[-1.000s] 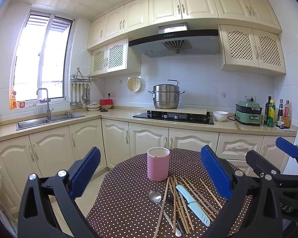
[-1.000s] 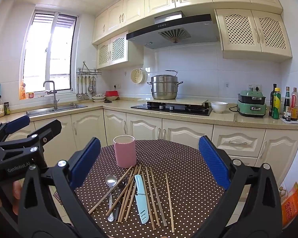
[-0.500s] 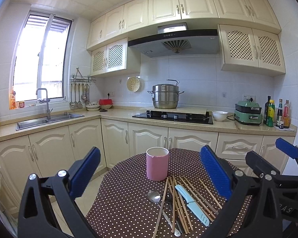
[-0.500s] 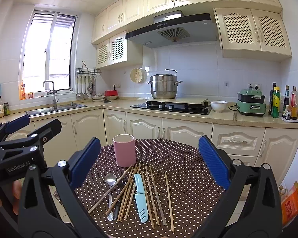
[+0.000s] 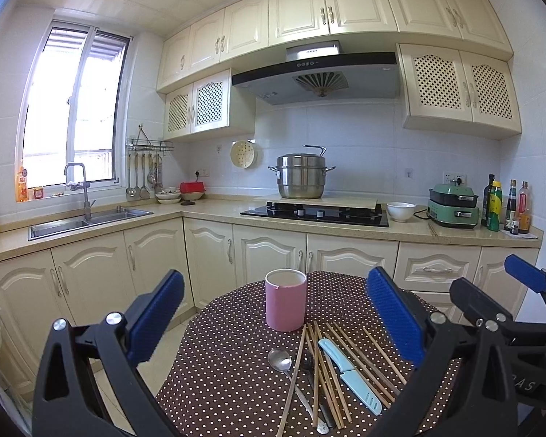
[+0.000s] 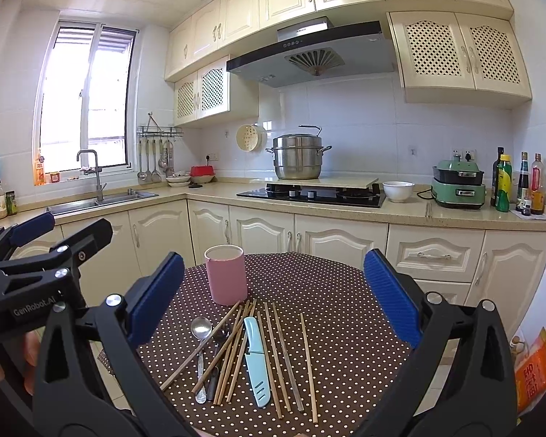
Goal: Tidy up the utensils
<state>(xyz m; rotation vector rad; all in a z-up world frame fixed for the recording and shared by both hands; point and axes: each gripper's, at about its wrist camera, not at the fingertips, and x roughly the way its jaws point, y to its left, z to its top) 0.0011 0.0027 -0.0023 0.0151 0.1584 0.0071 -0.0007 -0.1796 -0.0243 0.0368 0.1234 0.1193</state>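
Both wrist views face forward, slightly downward, near, sharing round table (image 5: 229, 364), kitchen.

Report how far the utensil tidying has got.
Done: nothing visible; no utensil stands up out of the pink cup. In hand: nothing; the left gripper and right gripper are both open and hold nothing, above the table. Left: everything. The chopsticks, spoon and light blue knife lie loose on the dotted cloth in front of the cup.
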